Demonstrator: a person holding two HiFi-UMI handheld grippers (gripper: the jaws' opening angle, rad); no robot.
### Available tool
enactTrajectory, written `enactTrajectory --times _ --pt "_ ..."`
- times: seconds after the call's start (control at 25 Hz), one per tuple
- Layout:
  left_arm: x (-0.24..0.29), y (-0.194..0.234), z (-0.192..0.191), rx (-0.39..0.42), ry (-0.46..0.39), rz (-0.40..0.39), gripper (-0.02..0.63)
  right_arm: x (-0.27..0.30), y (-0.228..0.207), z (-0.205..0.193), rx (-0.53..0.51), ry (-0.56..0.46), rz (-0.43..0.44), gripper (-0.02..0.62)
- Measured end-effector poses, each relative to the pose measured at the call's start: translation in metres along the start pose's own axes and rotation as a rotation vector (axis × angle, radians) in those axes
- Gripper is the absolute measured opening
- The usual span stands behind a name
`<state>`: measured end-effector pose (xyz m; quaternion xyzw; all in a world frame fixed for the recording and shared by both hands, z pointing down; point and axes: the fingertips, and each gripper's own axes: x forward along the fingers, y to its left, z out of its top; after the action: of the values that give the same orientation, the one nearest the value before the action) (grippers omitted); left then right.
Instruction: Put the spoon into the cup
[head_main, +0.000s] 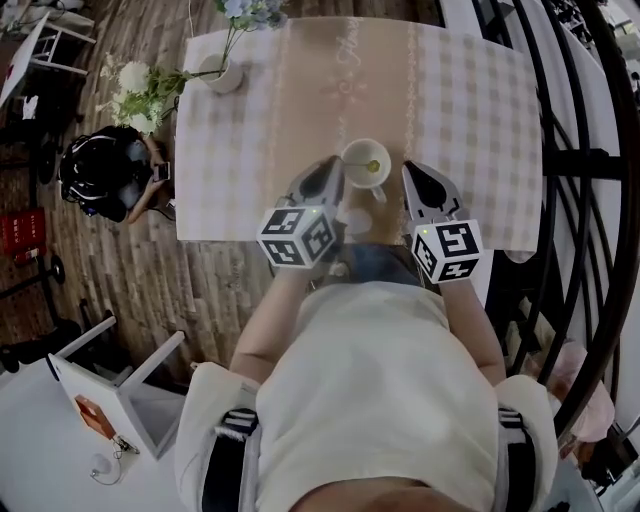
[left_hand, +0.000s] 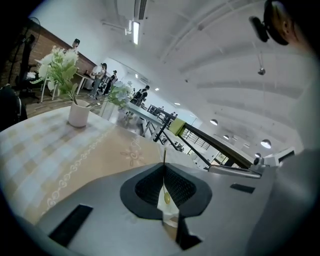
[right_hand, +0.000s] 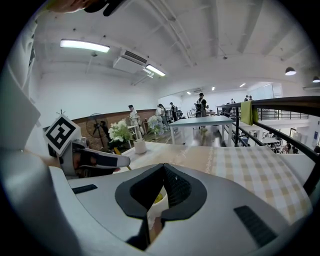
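The left tool (left_hand: 164, 165) is closed on the thin handle of the spoon (left_hand: 166, 198), and the yellow bowl of the spoon hangs down inside the white cup (head_main: 347, 156). The right tool (right_hand: 162, 167) has its jaws together with nothing in them, just beside the cup on the other side. The cup stands near the front edge of the bench (head_main: 470, 110). A vase (head_main: 222, 76) is at the far corner.

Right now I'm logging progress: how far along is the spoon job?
Looks done: the spoon appears to stand in the cup. In hand: nothing; left gripper and right gripper are both shut, empty, beside the cup. Left: nothing visible.
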<state>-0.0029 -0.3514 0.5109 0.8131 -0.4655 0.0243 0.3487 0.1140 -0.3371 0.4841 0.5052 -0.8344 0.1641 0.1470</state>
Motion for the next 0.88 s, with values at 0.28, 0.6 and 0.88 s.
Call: enactTrajectory --times 0.28,0.6,0.88 --pt "0.022 0.003 -0.016 0.045 0.045 0.028 0.005 0.013 -0.011 -0.002 0.009 0.021 0.012 0.0" --pt "0.033 0.003 -0.029 0.073 0.069 0.053 0.005 0.027 -0.018 0.0 0.013 0.03 0.027 0.0" --pt "0.036 0.008 -0.028 0.069 0.077 0.071 0.005 0.033 -0.015 0.001 0.008 0.033 0.044 0.0"
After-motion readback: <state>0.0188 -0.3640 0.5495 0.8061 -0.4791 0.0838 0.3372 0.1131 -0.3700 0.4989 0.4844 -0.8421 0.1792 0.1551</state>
